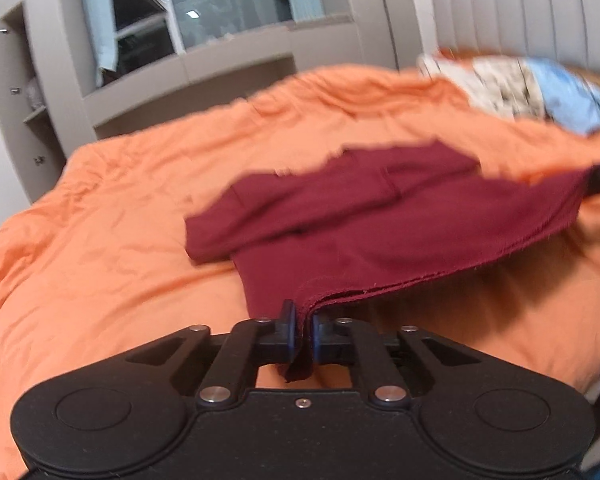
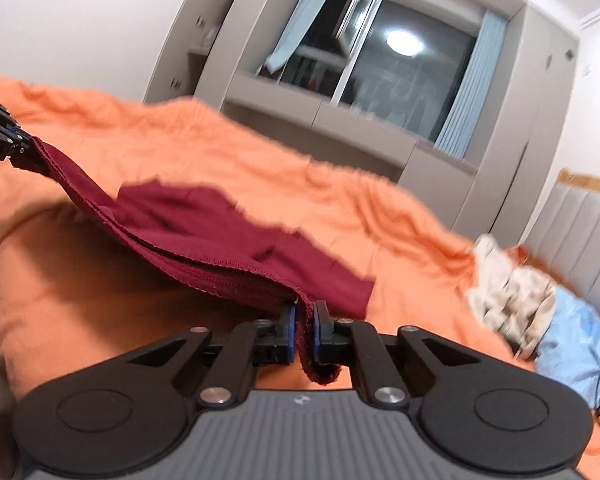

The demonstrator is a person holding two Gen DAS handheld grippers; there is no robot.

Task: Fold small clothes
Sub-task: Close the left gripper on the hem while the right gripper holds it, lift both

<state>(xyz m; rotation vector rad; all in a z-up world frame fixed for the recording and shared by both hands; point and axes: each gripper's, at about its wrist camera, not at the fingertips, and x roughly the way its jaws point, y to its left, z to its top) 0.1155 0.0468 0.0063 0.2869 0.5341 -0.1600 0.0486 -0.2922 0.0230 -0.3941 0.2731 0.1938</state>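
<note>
The maroon garment lies on the orange bedspread, its near hem raised. The left gripper and right gripper each pinch one hem corner. Fold judged barely begun — a pile of other clothes remains unfolded.

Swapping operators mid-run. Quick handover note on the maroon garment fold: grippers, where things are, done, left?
Left gripper: shut on one corner of the maroon garment.
Right gripper: shut on the other corner of the same hem edge, which is stretched between the two and lifted off the orange bedcover.
The far part of the garment lies on the cover, with a sleeve folded across it.
A pile of other clothes sits further along the bed, toward the headboard.
Done: both corners gripped, edge raised.
Left: probably carry the edge over, lay it flat, release; then the pile.
</note>
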